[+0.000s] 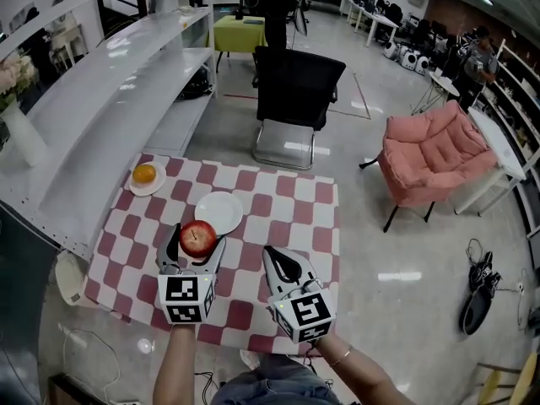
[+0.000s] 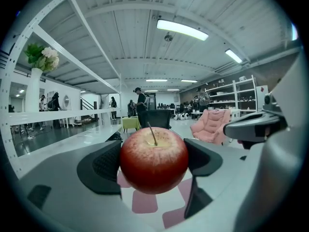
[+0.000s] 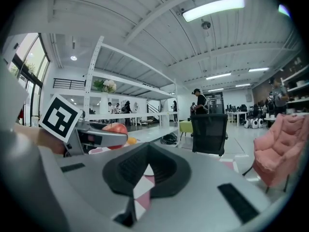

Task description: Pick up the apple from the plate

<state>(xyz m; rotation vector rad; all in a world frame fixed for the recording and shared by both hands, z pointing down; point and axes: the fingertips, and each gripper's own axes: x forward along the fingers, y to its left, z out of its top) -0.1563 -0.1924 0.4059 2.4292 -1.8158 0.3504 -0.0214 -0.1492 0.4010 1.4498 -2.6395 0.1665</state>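
My left gripper (image 1: 197, 245) is shut on the red apple (image 1: 198, 238), which it holds up above the checkered table just in front of the empty white plate (image 1: 219, 212). In the left gripper view the apple (image 2: 153, 159) sits stem-up, squeezed between the two dark pads (image 2: 105, 164). My right gripper (image 1: 283, 266) hovers to the right of it over the table, jaws together with nothing between them (image 3: 146, 170). From the right gripper view the apple (image 3: 115, 128) peeks over the left gripper's body.
A small plate with an orange (image 1: 145, 175) rests at the table's far left corner. The red-and-white checkered table (image 1: 287, 218) stands beside white shelving (image 1: 101, 116) on the left. A black chair (image 1: 295, 99) and a pink armchair (image 1: 430, 154) stand beyond.
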